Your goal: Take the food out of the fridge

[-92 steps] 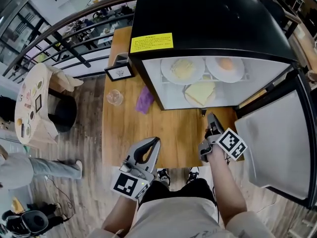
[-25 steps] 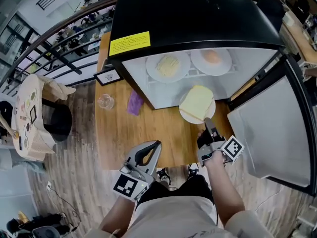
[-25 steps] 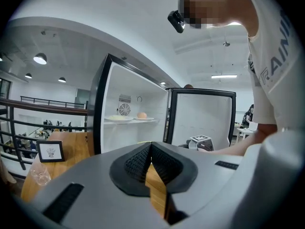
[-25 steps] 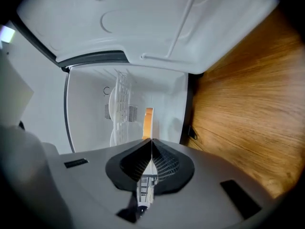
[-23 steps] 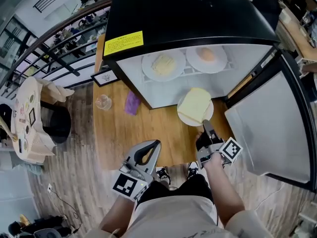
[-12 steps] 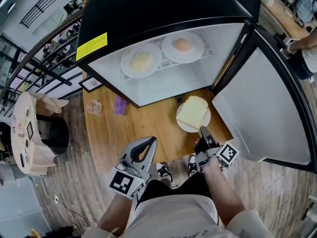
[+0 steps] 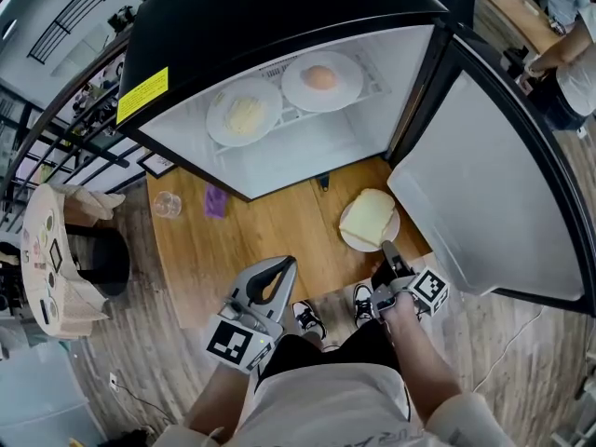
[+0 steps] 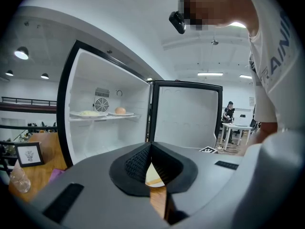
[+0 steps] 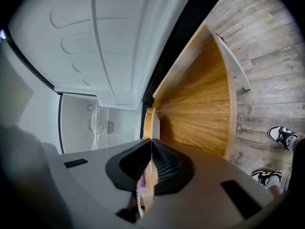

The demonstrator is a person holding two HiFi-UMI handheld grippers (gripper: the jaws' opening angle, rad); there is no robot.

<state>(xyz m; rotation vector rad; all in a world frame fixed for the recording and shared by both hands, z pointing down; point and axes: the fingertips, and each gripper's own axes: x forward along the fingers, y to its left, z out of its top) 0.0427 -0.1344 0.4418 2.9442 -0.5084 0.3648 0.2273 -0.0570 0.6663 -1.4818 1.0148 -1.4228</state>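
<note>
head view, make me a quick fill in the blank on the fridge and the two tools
1. The right tool is shut on the rim of the ____ carrying the bread.
2. On the fridge shelf stand ____ plates of food.
3. The left tool is shut and holds ____.
4. The fridge door stands ____.
Missing words: plate; two; nothing; open

The plate (image 7: 353, 241), with bread (image 7: 366, 215) on it, is over the table (image 7: 270, 240), its near rim between the fingers of the right gripper (image 7: 386, 247). Beyond the fingertips stands the fridge (image 7: 279, 17), with two further plates (image 7: 219, 127) (image 7: 347, 88) side by side on its shelf (image 7: 371, 73).
</note>
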